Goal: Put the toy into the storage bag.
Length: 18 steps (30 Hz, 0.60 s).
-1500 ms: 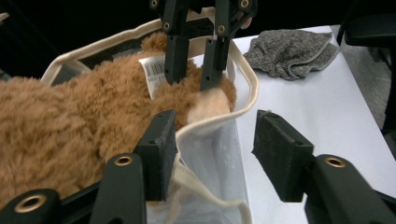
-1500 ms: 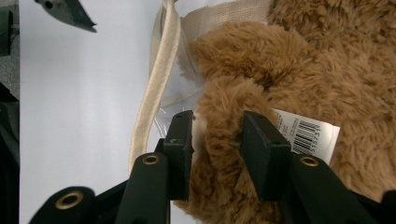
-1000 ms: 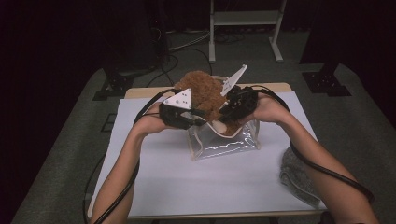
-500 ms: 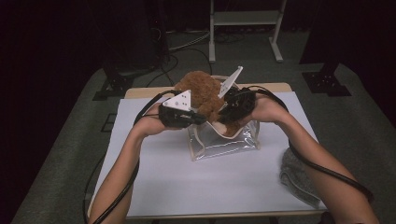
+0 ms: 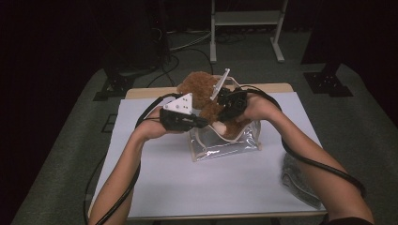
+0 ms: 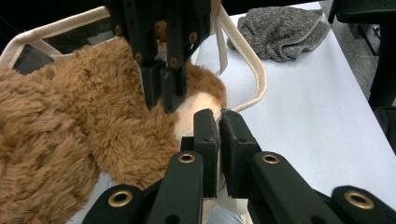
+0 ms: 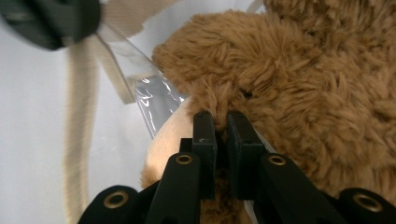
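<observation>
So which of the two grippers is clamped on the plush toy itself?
The right gripper: its jaws pinch the brown fluffy plush toy. The left gripper is shut on the clear plastic bag's cream rim instead.

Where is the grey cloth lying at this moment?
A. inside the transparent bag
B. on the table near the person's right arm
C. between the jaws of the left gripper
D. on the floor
B: the grey cloth lies on the white table, apart from the clear bag.

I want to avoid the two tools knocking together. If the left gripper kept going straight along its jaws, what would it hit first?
Probably the right gripper, whose black jaws hang just ahead of the left gripper, with the plush bear beside them; depth is uncertain.
</observation>
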Motion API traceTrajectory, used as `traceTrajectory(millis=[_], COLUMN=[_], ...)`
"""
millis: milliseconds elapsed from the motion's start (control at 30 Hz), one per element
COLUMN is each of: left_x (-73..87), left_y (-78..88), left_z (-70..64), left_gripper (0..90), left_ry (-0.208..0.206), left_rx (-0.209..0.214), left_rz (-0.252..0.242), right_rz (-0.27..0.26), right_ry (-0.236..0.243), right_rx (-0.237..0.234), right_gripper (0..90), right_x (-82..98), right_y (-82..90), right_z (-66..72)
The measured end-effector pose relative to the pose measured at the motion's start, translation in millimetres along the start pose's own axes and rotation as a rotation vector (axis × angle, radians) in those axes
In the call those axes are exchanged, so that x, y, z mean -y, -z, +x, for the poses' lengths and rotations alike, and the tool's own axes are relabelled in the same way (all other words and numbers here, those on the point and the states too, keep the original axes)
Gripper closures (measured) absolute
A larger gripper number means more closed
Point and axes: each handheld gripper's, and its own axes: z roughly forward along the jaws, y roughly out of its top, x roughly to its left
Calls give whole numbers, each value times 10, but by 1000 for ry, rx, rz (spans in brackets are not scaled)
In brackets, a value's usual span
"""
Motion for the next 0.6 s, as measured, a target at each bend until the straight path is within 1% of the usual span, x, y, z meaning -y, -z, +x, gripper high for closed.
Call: traceTrajectory(millis=[167, 200, 300, 367, 400, 433, 467, 533, 567, 600], left_x=[19, 21, 31, 32, 30, 27, 29, 43, 51, 58], left_y=[-11, -13, -18, -21, -19, -14, -6, 16, 25, 32], left_z=[-16, -16, -31, -42, -51, -60, -69, -73, -74, -76], left_gripper=[856, 856, 856, 855, 854, 854, 853, 852, 852, 852], left_ry=[5, 1, 8, 8, 6, 3, 5, 8, 13, 17], left_rx=[9, 10, 15, 17, 18, 13, 10, 7, 9, 7], left_rz=[-8, -10, -13, -12, -10, -7, -7, -6, -10, -14], right_rz=[34, 36, 34, 29, 19, 11, -6, -43, -62, -77], right_ry=[1, 2, 0, -10, -16, -31, -37, -37, -33, -32], right_rx=[1, 1, 1, -9, -23, -38, -48, -65, -65, -65], right_gripper=[827, 827, 827, 821, 811, 791, 763, 686, 660, 654], right_x=[-6, -2, 17, 43, 56, 62, 65, 64, 60, 53], right_y=[-135, -139, -145, -144, -137, -116, -86, -2, 46, 96], right_z=[-23, -23, -12, -8, -11, -9, -9, -9, -8, -13])
